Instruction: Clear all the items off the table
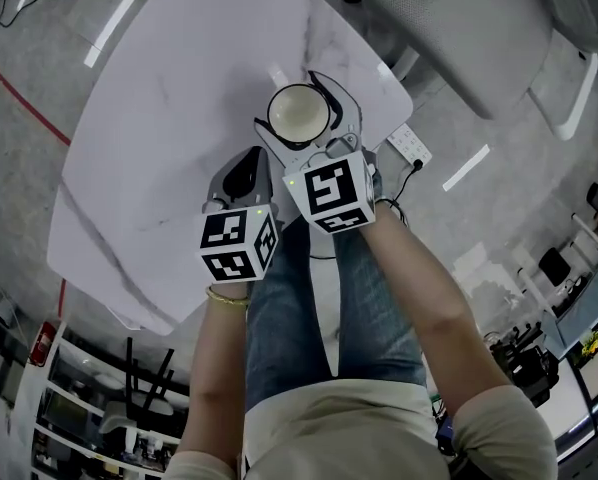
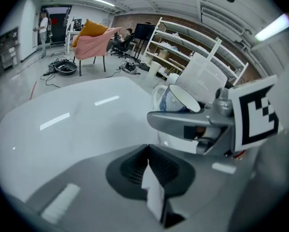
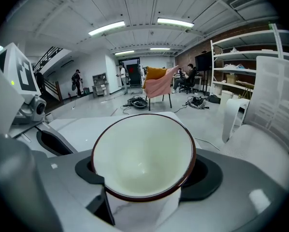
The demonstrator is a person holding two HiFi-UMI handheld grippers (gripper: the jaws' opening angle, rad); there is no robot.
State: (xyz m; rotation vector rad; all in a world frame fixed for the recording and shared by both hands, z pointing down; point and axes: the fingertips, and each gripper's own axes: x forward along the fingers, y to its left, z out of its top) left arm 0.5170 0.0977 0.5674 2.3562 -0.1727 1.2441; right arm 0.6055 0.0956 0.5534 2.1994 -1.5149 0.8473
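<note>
Head view, looking steeply down: a white mug with a thin dark red-brown rim is clamped in the right gripper, one grey jaw pressed against each side of it. The mug is seen over the near right edge of a white marble-patterned table. Its inside is plain cream-white.

In the right gripper view the mug fills the space between the jaws, and its open mouth is turned toward the camera. In the left gripper view the same mug is seen from the side, tilted, with a white handle on its left and a bluish pattern on its wall.

The left gripper is held just beside the right one, on its left, also at the table's near edge. Its jaws are closed together and nothing is held between them, as is shown where they meet.

A grey chair stands at the table's far right edge. A white power strip lies on the floor to the right of the mug. Farther off in the room, white shelving and a chair draped in pink cloth with an orange cushion are seen, with cables on the floor near it.
</note>
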